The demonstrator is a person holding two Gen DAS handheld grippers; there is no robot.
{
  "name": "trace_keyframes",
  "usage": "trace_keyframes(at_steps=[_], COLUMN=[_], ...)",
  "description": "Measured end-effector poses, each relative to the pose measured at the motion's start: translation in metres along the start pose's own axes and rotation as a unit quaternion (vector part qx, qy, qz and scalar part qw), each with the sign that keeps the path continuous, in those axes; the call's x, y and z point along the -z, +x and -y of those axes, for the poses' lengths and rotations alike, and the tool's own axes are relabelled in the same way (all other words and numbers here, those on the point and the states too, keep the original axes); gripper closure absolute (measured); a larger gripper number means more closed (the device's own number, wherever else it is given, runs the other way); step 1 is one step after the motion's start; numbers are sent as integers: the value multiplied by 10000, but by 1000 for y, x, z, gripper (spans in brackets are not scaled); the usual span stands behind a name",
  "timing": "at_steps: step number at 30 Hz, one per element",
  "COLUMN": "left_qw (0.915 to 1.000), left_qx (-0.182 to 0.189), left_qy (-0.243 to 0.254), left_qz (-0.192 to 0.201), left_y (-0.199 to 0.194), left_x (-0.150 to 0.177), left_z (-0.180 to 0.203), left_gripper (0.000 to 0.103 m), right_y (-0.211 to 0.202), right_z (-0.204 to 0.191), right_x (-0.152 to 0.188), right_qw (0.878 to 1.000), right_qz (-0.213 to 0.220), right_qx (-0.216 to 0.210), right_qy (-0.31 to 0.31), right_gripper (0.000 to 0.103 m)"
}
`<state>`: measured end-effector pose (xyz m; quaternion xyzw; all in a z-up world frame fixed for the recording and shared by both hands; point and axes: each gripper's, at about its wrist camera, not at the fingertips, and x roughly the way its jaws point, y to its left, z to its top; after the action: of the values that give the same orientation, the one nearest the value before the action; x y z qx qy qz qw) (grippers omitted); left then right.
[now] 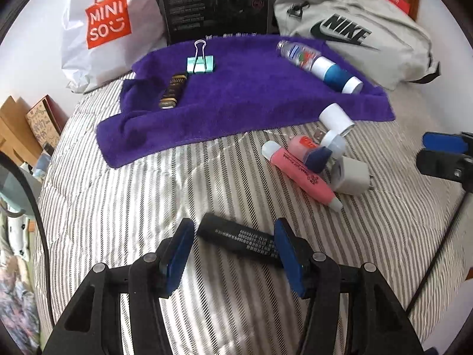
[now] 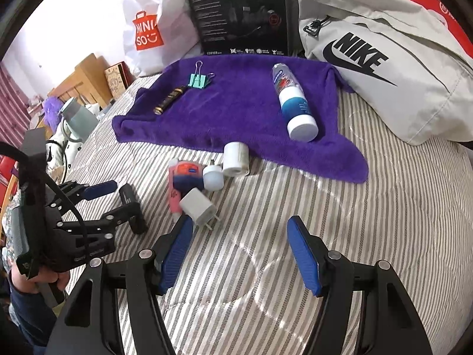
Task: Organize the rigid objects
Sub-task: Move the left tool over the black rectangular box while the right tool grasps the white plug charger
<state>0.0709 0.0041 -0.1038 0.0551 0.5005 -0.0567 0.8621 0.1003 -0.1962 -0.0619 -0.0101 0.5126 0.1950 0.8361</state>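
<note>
My left gripper (image 1: pixel 233 227) is open low over the striped bed, its blue pads on either side of a black printed tube (image 1: pixel 239 242); the tube's right end is hidden behind the right pad. In the right wrist view the left gripper (image 2: pixel 118 201) and the black tube (image 2: pixel 133 210) sit at the left. My right gripper (image 2: pixel 240 224) is open and holds nothing. On the purple towel (image 1: pixel 236 103) lie a mint binder clip (image 1: pixel 201 63), a dark gold tube (image 1: pixel 173 91) and a blue-and-white bottle (image 1: pixel 319 65). A pink tube (image 1: pixel 301 174), a white charger (image 1: pixel 351 177) and a white cylinder (image 1: pixel 337 118) are piled beside the towel.
A white Miniso bag (image 1: pixel 103 23), a black box (image 1: pixel 215 3) and a grey Nike bag (image 1: pixel 354 35) line the back of the bed. A lamp (image 2: pixel 77 115) and cardboard boxes (image 2: pixel 85 77) stand off the bed's left edge. A hand (image 2: pixel 53 281) holds the left gripper's handle.
</note>
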Motion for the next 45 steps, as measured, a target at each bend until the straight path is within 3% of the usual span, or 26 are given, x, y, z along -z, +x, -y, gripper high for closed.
trace_keyframes(at_steps=[2,6,9,11,14,18,21,30,34,37,39,41,44,45], left_qw=[10000,9992,9977,9960,9979,9995,9990,9989,9997,9999,9999,9996,9998,9997], left_qx=[10,-351,352,538,347,-311,-419,-357,55,-52,12,187,161,200], left_qy=[-52,-131,-573,-716,-549,-35,125,-241,-209,-104,-141,-230,-110,-168], left_qz=[-44,-128,-48,-3,16,-26,-70,-164,-69,-70,-66,-38,8,3], left_y=[-4,-5,-7,-4,7,16,13,-2,-6,-1,0,0,1,2], left_x=[8,20,15,8,-9,-16,-9,20,25,26,24,23,21,20], left_z=[-9,-27,-34,-28,-5,19,16,-35,-32,-26,-27,-29,-27,-29], left_gripper=[46,49,48,48,48,48,46,44,46,46,49,69,81,81], right_y=[0,2,6,7,8,9,10,19,24,26,26,27,35,39], right_z=[-2,-5,-5,-6,-4,1,6,6,4,3,1,-2,-10,-15], right_x=[2,3,3,4,6,8,9,11,10,11,11,9,4,2], right_qw=[10000,10000,10000,10000,9999,9999,9998,9997,9996,9996,9997,9997,9994,9990], right_qz=[-13,-2,-48,-83,-115,-151,-163,-233,-277,-278,-218,-150,-171,-160], right_qx=[32,-8,-10,-19,-5,50,55,20,7,-41,-113,-192,-227,-255], right_qy=[-20,-28,-11,-29,-35,9,69,39,24,30,4,-34,-202,-321], right_gripper=[37,37,37,37,37,37,37,37,37,37,37,37,37,37])
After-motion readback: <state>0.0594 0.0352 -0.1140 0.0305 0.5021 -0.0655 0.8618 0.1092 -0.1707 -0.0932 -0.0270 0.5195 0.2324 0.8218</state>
